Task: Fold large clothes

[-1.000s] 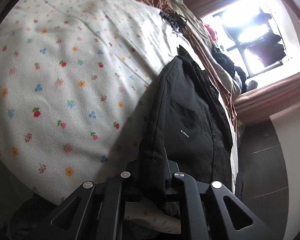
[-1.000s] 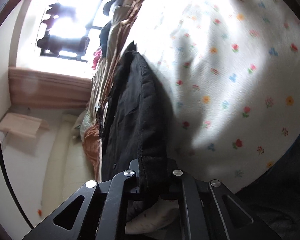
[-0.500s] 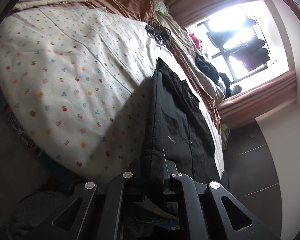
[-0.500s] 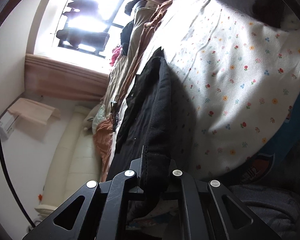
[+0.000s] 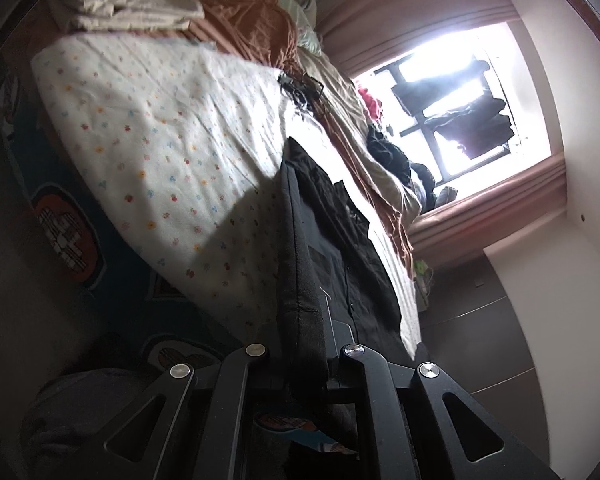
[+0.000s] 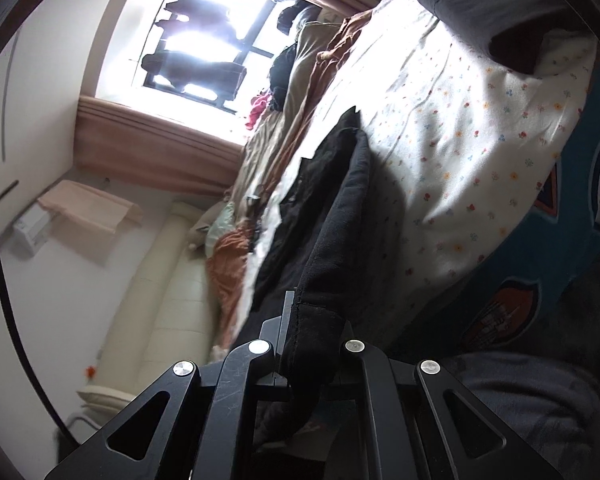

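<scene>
Jaws of left gripper (image 5: 304, 344) and right gripper (image 6: 312, 340) clamped on black jacket (image 5: 332, 248) hem above bed (image 5: 160, 128). Mid-fold lift; next, carry hem toward collar.

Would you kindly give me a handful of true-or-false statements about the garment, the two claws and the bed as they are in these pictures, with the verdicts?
1. The left claw is shut on an edge of the black jacket. True.
2. The right claw is open and holds nothing. False: it too is shut on an edge of the black jacket.
3. The jacket lies on a white sheet with small flowers. True.
4. The jacket is red. False: it is black.
5. A bright window shows beyond the bed. True.
6. The jacket is already folded into a small square. False: it stretches long from the claws across the bed.
</scene>
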